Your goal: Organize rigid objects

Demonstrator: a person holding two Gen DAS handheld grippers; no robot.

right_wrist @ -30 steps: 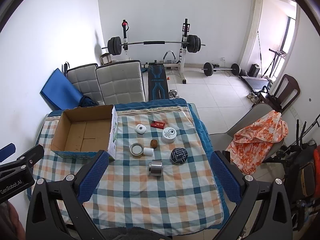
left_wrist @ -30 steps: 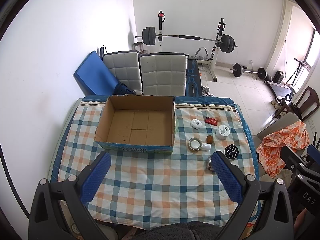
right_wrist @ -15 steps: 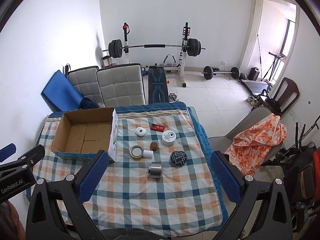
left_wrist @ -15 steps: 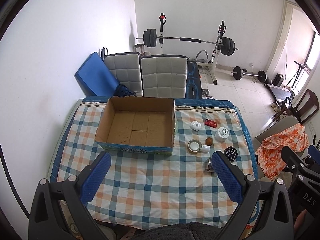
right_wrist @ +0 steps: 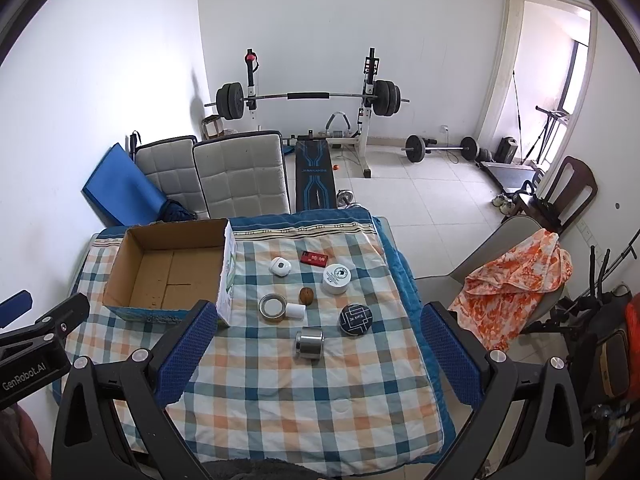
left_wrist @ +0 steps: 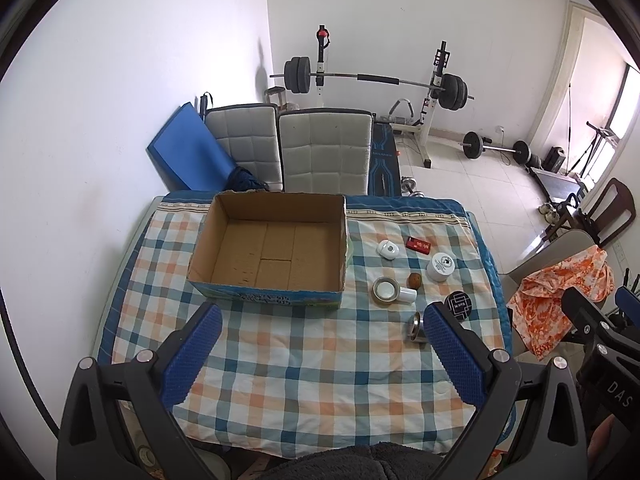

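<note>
Hovering wide-open, both grippers (left_wrist: 320,320) (right_wrist: 314,320) face the empty cardboard box (left_wrist: 272,248).

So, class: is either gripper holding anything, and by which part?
Nothing is held. The left gripper and right gripper both hover open above the checked cloth.

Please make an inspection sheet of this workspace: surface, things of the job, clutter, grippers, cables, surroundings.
Surface: table with checked cloth, lying flat.
Job's things: cardboard box open, empty; beside it white case, red box, white jar, nut, tape roll, black tin, metal cylinder.
Clutter: nothing seen.
Grippers: left gripper and right gripper open, holding nothing, above the table's near edge.
Cables: nothing seen on the table.
Surroundings: barbell rack, two padded chairs, orange cloth.
</note>
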